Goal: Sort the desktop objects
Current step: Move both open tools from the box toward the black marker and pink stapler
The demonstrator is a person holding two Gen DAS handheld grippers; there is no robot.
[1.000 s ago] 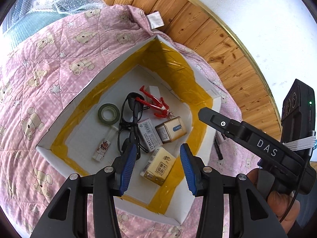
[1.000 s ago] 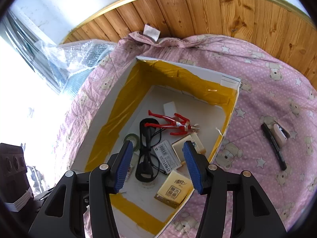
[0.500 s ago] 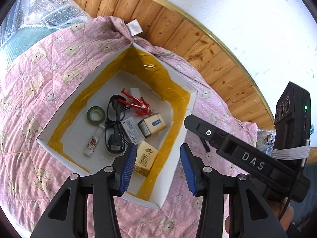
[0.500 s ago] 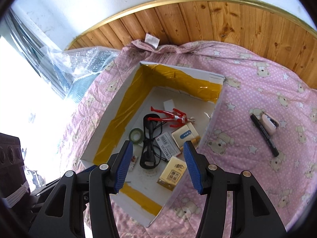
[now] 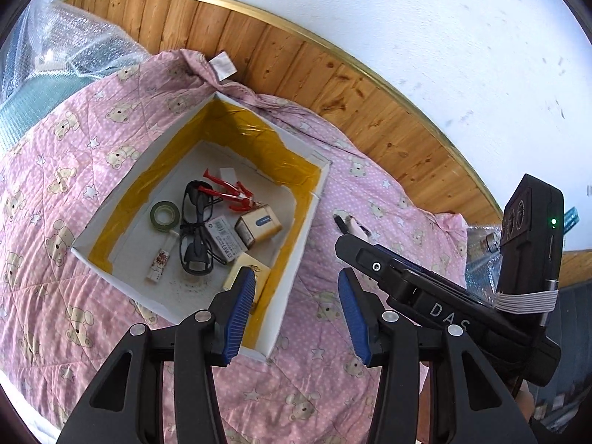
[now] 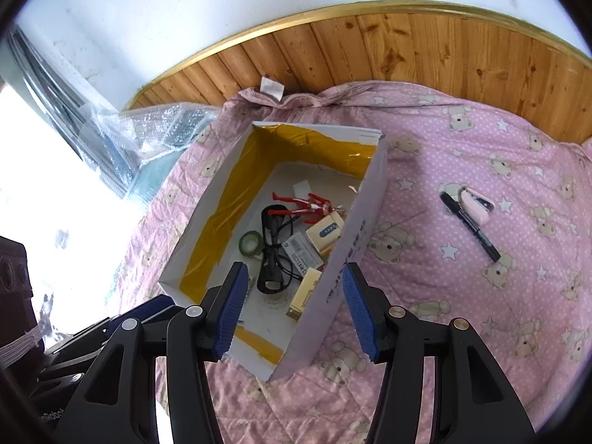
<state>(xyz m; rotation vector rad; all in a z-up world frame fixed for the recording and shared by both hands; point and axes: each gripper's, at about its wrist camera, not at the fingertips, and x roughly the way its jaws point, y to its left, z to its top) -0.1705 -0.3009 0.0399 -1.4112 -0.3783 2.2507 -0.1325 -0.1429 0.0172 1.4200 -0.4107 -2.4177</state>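
sorting looks mostly done, i think, because lots of small things already sit inside the white box (image 6: 364, 244) with yellow tape on its inner walls. two things are left outside it: a black marker pen (image 6: 469, 226) and a little pink thing (image 6: 477, 205) that touches it. both lie on the pink bear blanket (image 6: 462, 296), to the right of the box and well apart from it.

inside the box there is a red toy figure (image 6: 305, 205), black glasses (image 6: 272, 251), a green tape roll (image 6: 251, 243), a gold box with a blue mark (image 6: 323, 235), a white label pack (image 6: 301, 255), a yellow card box (image 6: 305, 290) and a small white tube (image 5: 160, 265). they lie close together on the box floor, some touching.

the left claw (image 5: 296, 314) is open and holds nothing. it hangs over the near right edge of the box. the right claw (image 6: 292, 312) is open and empty too, above the right wall of the box. i think the pen and the pink thing need to go in next, and the right claw is nearer to them.
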